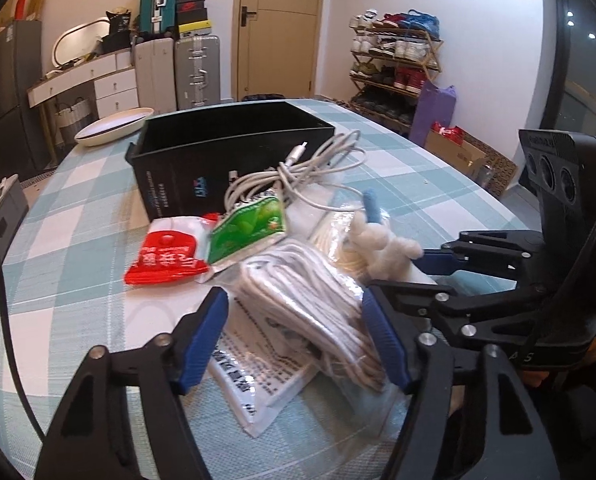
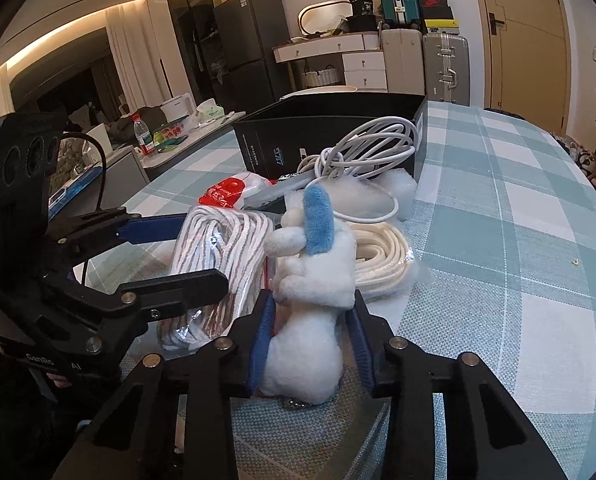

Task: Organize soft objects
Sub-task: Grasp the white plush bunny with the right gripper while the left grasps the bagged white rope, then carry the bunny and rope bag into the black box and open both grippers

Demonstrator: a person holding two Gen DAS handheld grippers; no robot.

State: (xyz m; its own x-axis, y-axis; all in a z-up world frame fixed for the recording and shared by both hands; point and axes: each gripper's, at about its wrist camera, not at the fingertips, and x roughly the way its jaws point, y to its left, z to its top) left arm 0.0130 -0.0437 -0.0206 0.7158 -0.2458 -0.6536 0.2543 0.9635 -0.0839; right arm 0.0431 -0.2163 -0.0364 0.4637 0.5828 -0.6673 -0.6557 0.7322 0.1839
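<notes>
A clear bag of white-and-grey striped cord [image 1: 298, 292] [image 2: 218, 240] lies on the checked tablecloth between the fingers of my left gripper [image 1: 294, 300] [image 2: 202, 250]. The blue pads sit close along its sides, with a thin gap at the left pad. My right gripper [image 2: 309, 320] [image 1: 421, 276] is shut on a white plush toy [image 2: 313, 280] [image 1: 377, 240] with a blue part on top, squeezing its lower body. The black open box [image 1: 226, 140] [image 2: 329, 128] stands behind the pile.
A coiled white cable [image 1: 309, 168] leans on the box front. A red packet [image 1: 166, 256] and a green packet [image 1: 250, 228] lie left of the pile. A bagged cream rope [image 2: 381, 252] and white stuffing [image 2: 397, 188] sit to the right. A white dish [image 1: 114, 126] rests at the far table edge.
</notes>
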